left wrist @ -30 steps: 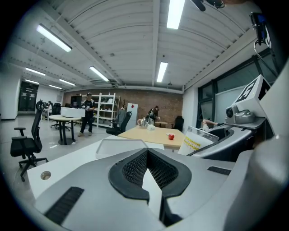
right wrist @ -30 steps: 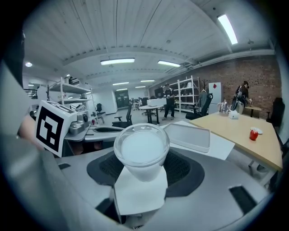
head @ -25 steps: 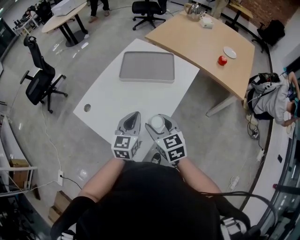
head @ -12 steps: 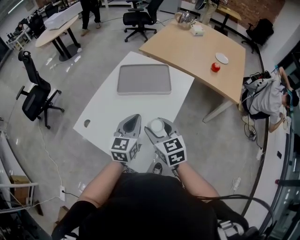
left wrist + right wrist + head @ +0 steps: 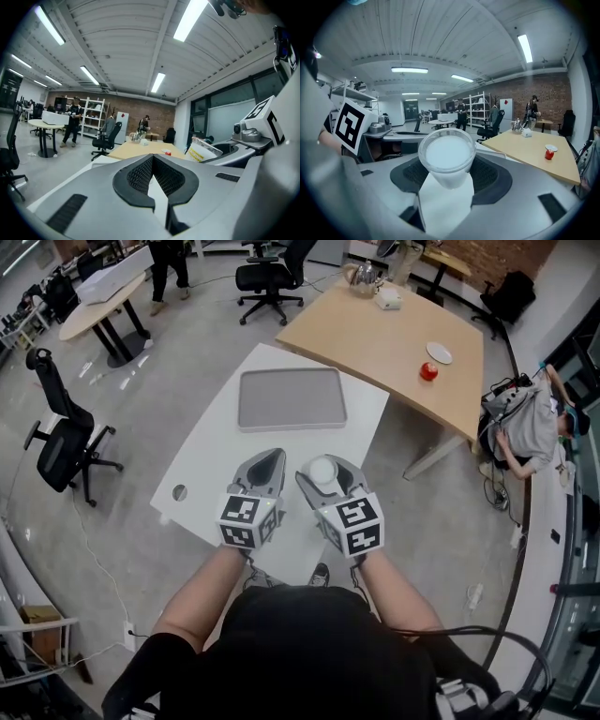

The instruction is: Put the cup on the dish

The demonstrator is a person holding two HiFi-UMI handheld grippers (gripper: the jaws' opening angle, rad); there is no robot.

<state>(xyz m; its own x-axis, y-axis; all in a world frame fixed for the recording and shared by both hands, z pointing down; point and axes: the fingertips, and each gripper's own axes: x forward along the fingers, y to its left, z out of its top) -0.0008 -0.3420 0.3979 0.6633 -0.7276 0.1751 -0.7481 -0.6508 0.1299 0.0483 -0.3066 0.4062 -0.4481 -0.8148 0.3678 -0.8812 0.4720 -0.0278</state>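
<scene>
Holding the cup (image 5: 446, 157) in the right tongs (image 5: 325, 465); both pads are clamped on its lower wall, with the rim above them; cup is translucent with a whitish inside, and I can't tell if that is contents or a lid; cup sits roughly upright in the grip, round top facing the head camera

Left tongs (image 5: 271, 457) are closed tip to tip with nothing between them; they sit just beside the right tongs, level with them; marker cubes on both face up toward the head camera

Both tongs hover over the near edge of the white tabletop (image 5: 211, 460); dish (image 5: 292, 399), a grey rectangular tray, lies flat on the far half of that tabletop with nothing on it; cup is well apart from the dish, on the near side of it, not touching anything but the pads

Wooden tabletop (image 5: 375, 329) stands beyond the white one, to the right; a small white saucer (image 5: 438, 353) and a red round object (image 5: 428, 371) lie on it near each other; black office chair (image 5: 61, 442) stands on the floor at left
</scene>
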